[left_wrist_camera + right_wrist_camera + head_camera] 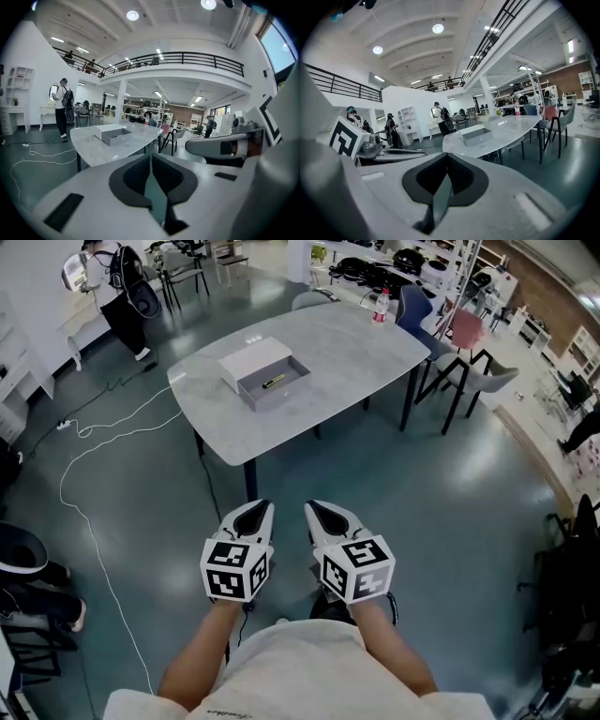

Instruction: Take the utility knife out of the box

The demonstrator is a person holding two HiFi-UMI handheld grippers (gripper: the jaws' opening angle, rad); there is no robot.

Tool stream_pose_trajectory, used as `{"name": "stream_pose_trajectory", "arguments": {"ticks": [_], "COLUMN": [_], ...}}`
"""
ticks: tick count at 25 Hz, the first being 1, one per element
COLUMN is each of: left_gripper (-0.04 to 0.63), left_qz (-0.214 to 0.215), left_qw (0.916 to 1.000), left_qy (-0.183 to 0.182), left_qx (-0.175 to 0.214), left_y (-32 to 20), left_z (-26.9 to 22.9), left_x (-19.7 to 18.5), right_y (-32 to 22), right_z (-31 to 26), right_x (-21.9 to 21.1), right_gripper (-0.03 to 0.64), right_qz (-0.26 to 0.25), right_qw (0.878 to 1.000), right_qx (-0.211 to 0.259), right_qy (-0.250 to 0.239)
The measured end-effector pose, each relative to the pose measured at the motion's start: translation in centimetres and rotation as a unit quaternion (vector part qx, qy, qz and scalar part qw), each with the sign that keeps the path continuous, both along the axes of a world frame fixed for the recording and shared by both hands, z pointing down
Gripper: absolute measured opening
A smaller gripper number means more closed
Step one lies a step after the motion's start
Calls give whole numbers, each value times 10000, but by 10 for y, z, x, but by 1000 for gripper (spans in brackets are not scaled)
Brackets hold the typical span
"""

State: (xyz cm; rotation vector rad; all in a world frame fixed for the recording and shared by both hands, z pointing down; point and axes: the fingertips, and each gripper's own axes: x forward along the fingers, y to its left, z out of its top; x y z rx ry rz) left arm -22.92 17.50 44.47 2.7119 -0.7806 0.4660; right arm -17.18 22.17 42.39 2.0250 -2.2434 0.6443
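The left tongs [253, 514] and right tongs [323, 514] hang side by side above the floor, each pinched fully together on nothing. Well ahead of them the worktop [366, 357] carries the open box [265, 398], with the utility knife [273, 382] lying inside.

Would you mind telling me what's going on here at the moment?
A person stands a little way back from the grey table, holding a gripper in each hand. The left gripper and the right gripper are side by side, aimed toward the table, with their fingers shut on nothing. On the table sits an open grey box with its white lid next to it. The utility knife lies inside the box, not yet touched.
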Motion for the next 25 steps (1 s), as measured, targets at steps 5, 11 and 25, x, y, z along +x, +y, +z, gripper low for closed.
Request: {"name": "stream_pose_trajectory", "arguments": {"ticks": [5,11,25], "left_gripper": [23,23,23], "left_qz": [-146,-313,-803], "left_qw": [9999,9995,9965], "left_qy": [-18,-50,-218], "left_qx": [12,21,12], "left_y": [-22,-44,-86], "left_z": [0,-8,-8], "left_x": [31,77,170], "right_y": [-20,-44,-93], "right_z": [2,-4,-7], "right_x": [33,82,179], "right_gripper": [5,5,5], "right_qz": [-123,-231,-758], "right_qw": [9999,9997,9969], "right_qx": [16,-41,-23], "right_qy": [-44,-106,-220]}}
